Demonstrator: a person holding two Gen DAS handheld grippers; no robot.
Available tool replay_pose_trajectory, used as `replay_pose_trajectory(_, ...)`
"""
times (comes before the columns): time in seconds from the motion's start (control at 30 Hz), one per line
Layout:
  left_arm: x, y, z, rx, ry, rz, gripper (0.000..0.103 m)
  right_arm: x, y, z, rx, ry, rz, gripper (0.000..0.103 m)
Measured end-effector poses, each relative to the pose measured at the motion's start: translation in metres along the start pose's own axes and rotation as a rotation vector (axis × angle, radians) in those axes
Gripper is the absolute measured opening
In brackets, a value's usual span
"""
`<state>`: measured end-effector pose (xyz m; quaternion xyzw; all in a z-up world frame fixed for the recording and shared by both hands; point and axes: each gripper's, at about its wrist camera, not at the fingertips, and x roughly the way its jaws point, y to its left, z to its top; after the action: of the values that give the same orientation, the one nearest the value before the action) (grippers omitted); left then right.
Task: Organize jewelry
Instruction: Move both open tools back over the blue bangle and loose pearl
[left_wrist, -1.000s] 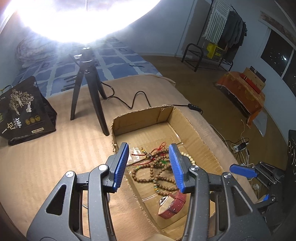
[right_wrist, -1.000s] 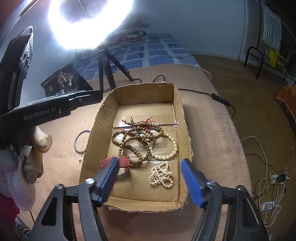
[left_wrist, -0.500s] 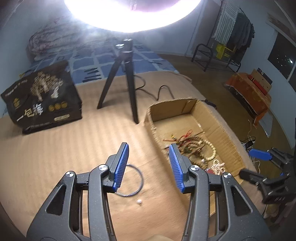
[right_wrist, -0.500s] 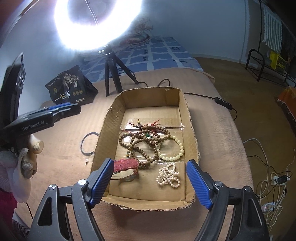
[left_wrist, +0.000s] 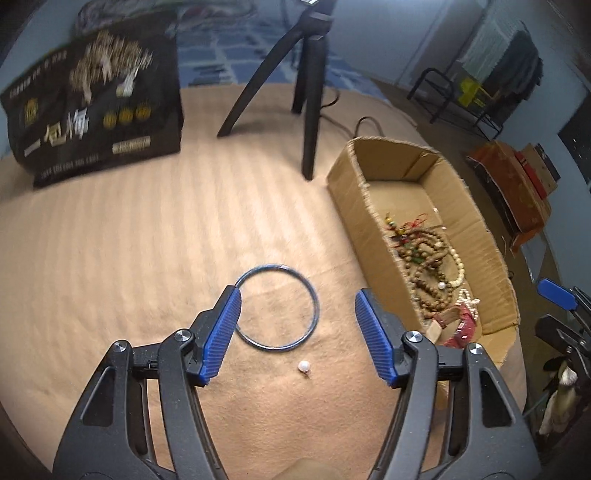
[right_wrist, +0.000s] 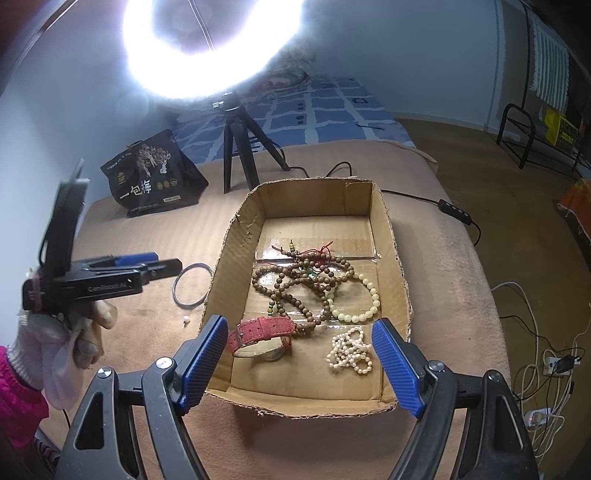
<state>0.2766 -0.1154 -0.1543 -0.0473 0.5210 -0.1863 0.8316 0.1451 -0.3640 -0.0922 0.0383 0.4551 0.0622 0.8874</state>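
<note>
Cardboard box (right_wrist: 391, 236) holds beads, a red watch (right_wrist: 264, 328) and pearls. Left gripper (left_wrist: 297, 334), jaws opening and empty, hovers over the bangle (left_wrist: 277, 306) and 1 loose pearl (left_wrist: 303, 366) on the blanket beside it. Right gripper (right_wrist: 299, 354) stands spread, empty, over the box.

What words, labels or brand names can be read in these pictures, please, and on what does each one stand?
"GenRobot.AI": on the side of the left gripper, in the right wrist view, partly blurred.
"一包梅": large white characters on the black bag beside the tripod.
Smaller print and the gold round marks on the black bag: too small and blurred to read.
The cardboard box and the jewelry in it: no text visible.
</note>
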Motion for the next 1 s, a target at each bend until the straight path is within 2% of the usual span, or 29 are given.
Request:
replay_pose_trajectory(0.17,0.015,0.011,-0.004,-0.07,0.024,-0.006,0.066,0.0,0.0,0.0,0.003,0.0,0.003,0.082)
replay_pose_trajectory(0.53,0.034,0.014,-0.003,-0.128,0.044,-0.007,0.068,0.0,0.001,0.0,0.005,0.002,0.007,0.083)
replay_pose_trajectory(1.0,0.048,0.003,-0.005,-0.062,0.026,0.127,0.068,-0.005,0.01,0.0,-0.005,-0.03,0.039,0.083)
